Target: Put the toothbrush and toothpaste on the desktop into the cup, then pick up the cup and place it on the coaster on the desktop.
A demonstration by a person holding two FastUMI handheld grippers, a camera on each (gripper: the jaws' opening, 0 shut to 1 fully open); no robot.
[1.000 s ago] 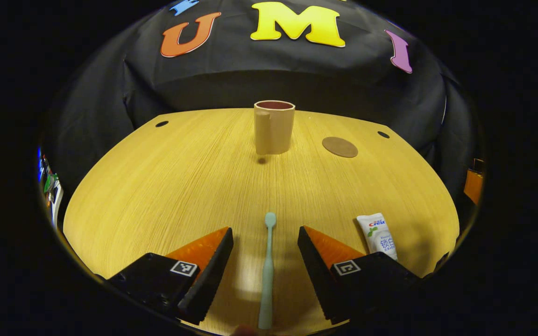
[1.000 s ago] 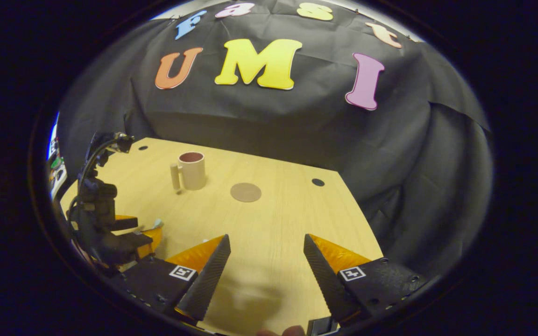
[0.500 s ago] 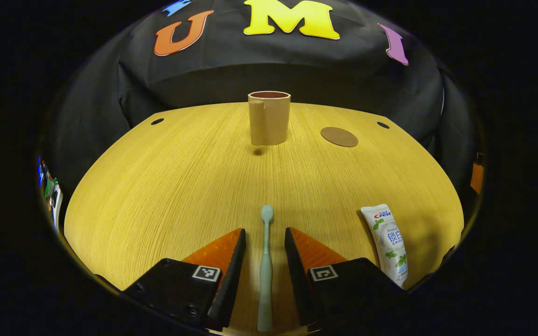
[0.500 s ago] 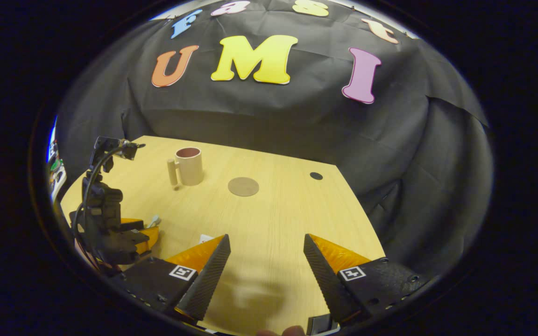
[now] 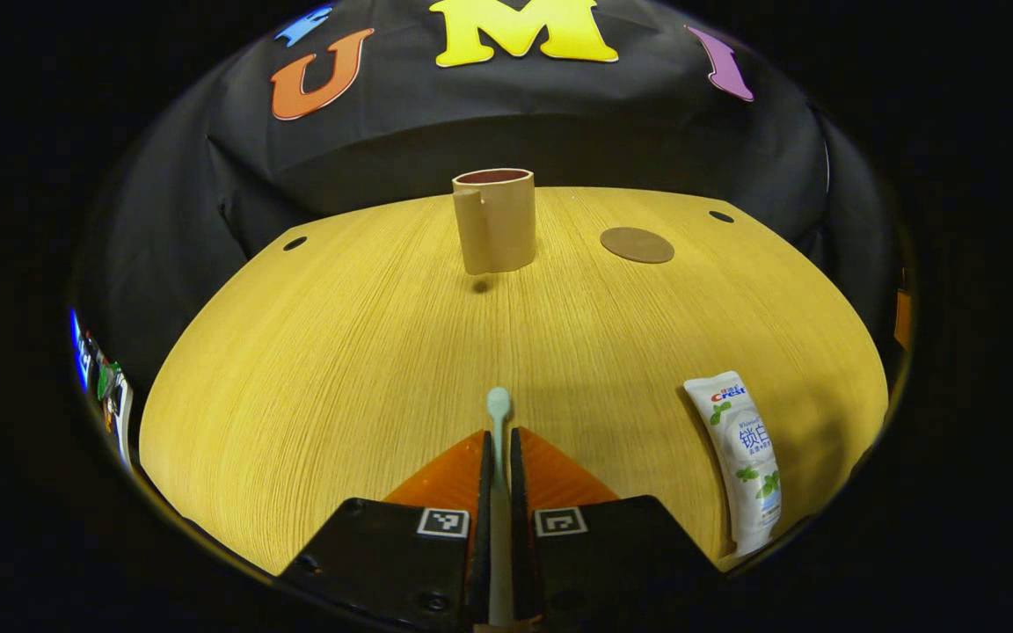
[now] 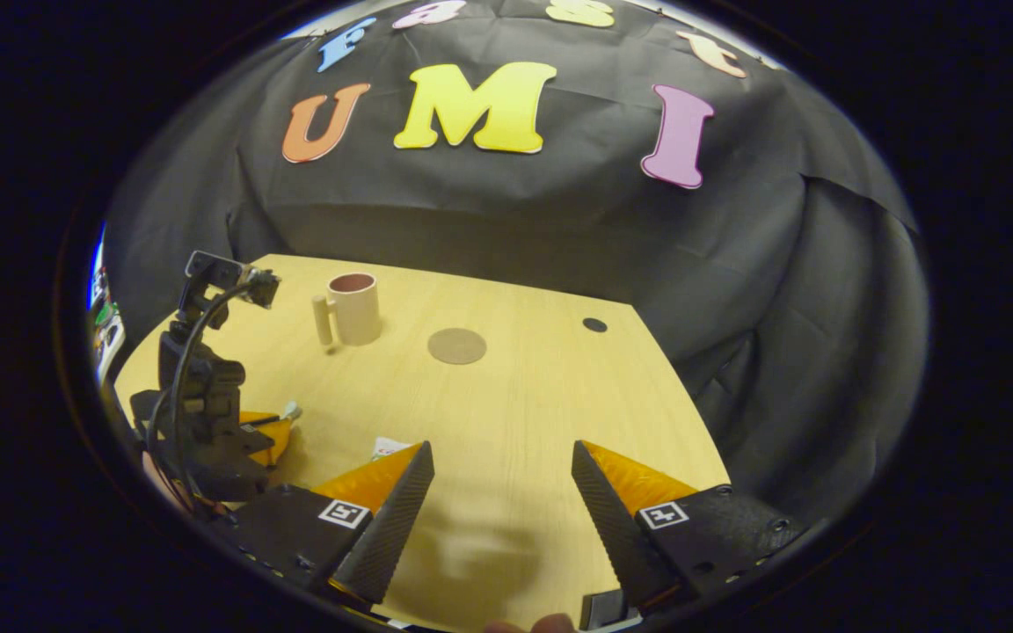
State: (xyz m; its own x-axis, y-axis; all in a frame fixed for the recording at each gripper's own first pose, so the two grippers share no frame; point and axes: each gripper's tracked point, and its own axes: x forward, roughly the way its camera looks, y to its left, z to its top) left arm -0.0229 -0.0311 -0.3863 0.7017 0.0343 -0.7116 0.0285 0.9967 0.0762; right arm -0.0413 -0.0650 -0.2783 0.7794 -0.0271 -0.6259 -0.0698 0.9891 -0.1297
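Left gripper (image 5: pixel 499 453) clamps the toothbrush (image 5: pixel 497 409) lying on the desktop (image 5: pixel 339 352).

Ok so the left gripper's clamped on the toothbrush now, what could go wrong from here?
Two risks. The left gripper pinches the slim pale-green toothbrush with a lot of it sticking out ahead, so it might pivot or slip when lifted. The tall tan cup has a narrow mouth, and a tilted brush could catch its rim and tip it.

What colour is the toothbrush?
The toothbrush is pale mint green, showing best in the left gripper view, pinched in the left gripper.
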